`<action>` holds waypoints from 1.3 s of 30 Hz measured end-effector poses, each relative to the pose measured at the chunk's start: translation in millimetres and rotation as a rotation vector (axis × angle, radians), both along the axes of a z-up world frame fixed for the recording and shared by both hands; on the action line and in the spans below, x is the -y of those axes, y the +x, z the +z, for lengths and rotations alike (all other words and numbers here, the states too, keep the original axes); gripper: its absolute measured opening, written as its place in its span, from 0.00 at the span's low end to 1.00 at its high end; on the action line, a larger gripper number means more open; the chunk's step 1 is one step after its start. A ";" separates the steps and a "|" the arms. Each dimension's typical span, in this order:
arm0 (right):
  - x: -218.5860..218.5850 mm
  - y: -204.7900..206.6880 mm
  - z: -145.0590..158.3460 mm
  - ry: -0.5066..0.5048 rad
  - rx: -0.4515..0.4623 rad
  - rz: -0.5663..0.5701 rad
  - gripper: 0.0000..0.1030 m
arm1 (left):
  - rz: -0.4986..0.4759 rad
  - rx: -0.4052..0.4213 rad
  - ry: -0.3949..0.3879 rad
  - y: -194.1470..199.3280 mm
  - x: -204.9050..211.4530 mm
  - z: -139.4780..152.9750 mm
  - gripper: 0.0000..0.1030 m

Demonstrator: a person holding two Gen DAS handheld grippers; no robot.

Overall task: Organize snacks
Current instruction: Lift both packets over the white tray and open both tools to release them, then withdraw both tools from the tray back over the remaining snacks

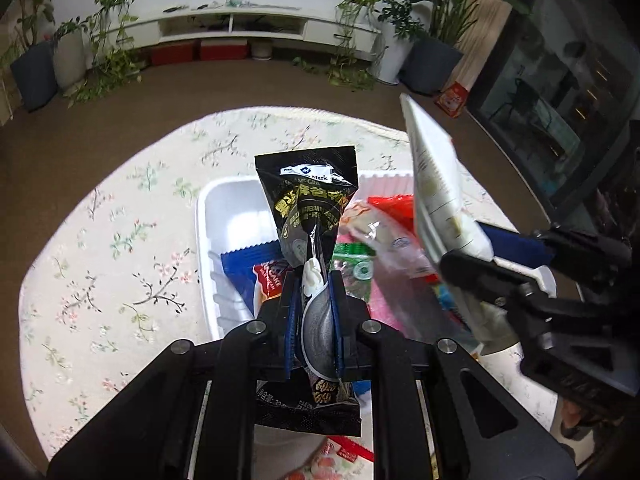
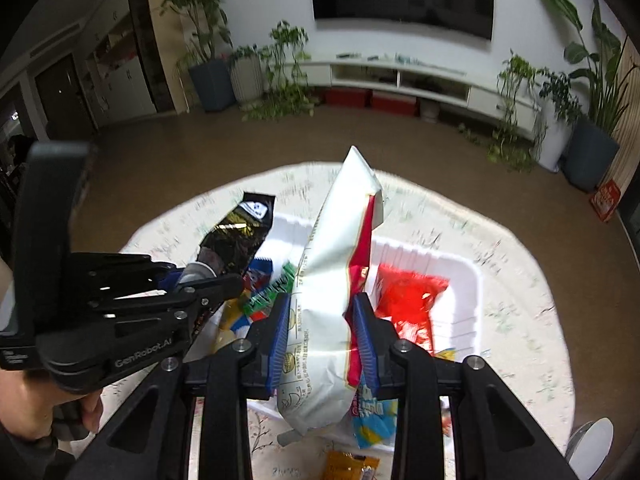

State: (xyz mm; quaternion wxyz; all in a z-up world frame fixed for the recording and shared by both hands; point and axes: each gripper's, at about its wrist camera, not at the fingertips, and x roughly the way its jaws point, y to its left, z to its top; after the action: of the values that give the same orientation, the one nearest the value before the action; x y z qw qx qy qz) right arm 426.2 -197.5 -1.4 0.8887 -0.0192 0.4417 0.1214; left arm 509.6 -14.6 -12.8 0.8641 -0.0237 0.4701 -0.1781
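In the left wrist view my left gripper [image 1: 314, 292] is shut on a black snack packet [image 1: 308, 200], which stands upright above a white tray [image 1: 216, 216]. In that tray lie a blue packet [image 1: 248, 272] and other wrappers. My right gripper [image 2: 322, 320] is shut on a white and red bag [image 2: 332, 280], held upright over a white tray [image 2: 468, 276] with a red packet [image 2: 408, 300] in it. The two grippers are close together. The left gripper [image 2: 224, 284] with its black packet [image 2: 240, 236] shows at the left of the right wrist view. The right gripper [image 1: 472, 276] and its white bag [image 1: 436, 184] show at the right of the left wrist view.
The trays rest on a round table under a floral cloth [image 1: 120, 240]. Loose packets lie near the table's front edge, among them an orange one [image 2: 348, 464]. A hand [image 2: 24, 400] grips the left gripper's handle. Potted plants [image 2: 208, 76] and a low white cabinet [image 2: 400, 76] line the far wall.
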 end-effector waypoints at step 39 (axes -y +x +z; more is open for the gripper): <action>12.4 -38.6 14.1 0.116 0.100 -0.067 0.70 | 0.103 0.109 -0.024 -65.2 -28.1 21.9 0.95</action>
State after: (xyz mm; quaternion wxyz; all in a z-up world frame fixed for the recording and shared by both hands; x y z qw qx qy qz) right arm 387.6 -209.9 12.7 0.9129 0.0411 0.3892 0.1161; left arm 444.4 13.5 9.1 0.8962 -0.0483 0.4183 -0.1401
